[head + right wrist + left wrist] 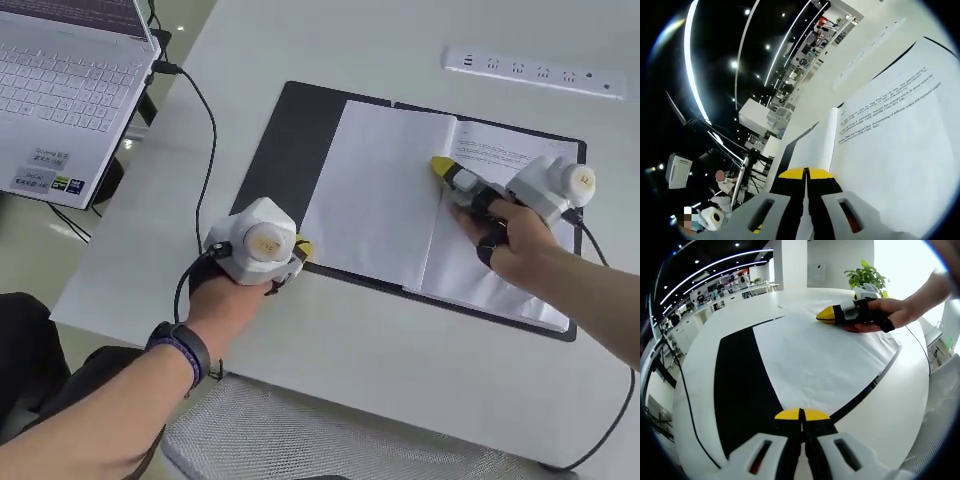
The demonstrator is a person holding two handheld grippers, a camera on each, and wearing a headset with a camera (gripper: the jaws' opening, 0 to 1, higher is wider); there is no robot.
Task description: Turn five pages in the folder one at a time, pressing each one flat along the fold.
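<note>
Left hand-held gripper (pixel 302 248): jaws closed on nothing, yellow tips meeting, set low over the surface (pixel 400 350) just beside the near edge of the folder (pixel 285 150). Right hand-held gripper (pixel 440 166): jaws likewise closed and empty, tips down on the paper at the fold; touching or pressing, cannot tell.

- White surface: carrying every item listed.
- Black folder: lying open and flat near the centre, outer strip of the left cover bare.
- Laptop (pixel 60 90): open, at the far left, well apart from the folder.
- Blank page (pixel 375 195): left of the fold, over the left cover.
- Printed page (pixel 500 155): right of the fold, text lines at its top, partly under the right hand (pixel 515 235).
- Power strip (pixel 535 72): white, beyond the folder, apart from it.
- Black cable (pixel 213 150): running from beside the laptop toward the left hand-held gripper.
</note>
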